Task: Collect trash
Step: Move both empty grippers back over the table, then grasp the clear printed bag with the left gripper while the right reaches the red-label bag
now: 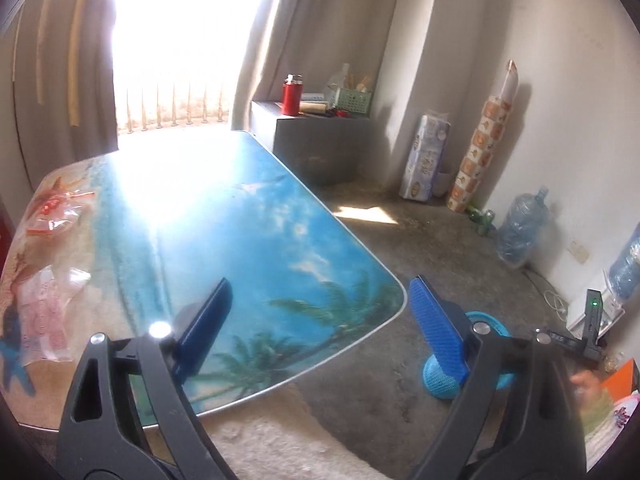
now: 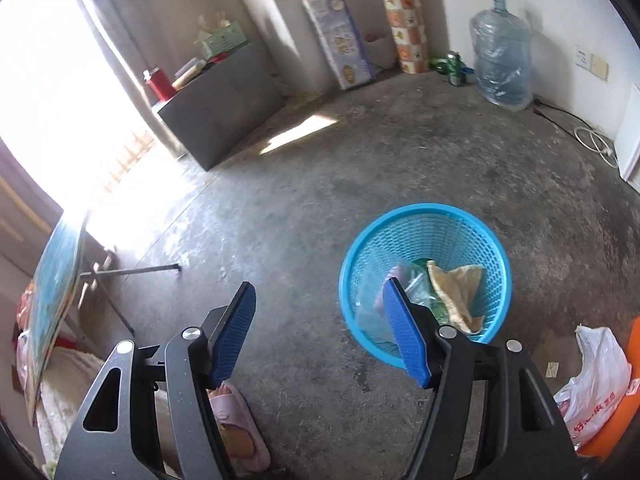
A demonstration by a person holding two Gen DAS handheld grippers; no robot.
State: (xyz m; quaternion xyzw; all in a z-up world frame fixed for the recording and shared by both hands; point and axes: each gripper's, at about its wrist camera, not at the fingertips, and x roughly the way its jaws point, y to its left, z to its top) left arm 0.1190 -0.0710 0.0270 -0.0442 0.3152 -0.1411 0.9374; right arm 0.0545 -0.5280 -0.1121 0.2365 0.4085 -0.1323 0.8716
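in the left wrist view the left gripper (image 1: 320, 320) sits at the bottom centre of the frame, jaws spread wide with nothing between them, over the near corner of the beach-print table (image 1: 248, 240). two clear plastic wrappers lie on that table at the left edge of the frame: an orange-printed wrapper (image 1: 56, 212) above and a pink-printed wrapper (image 1: 44, 316) below it. in the right wrist view the right gripper (image 2: 324, 332) is at the bottom centre, jaws released and empty, above the concrete floor (image 2: 320, 184). the blue basket (image 2: 492, 240) stands right of centre, holding a yellowish cloth (image 2: 456, 288) and clear plastic scraps. a white plastic bag (image 2: 596, 376) lies on the floor at lower right.
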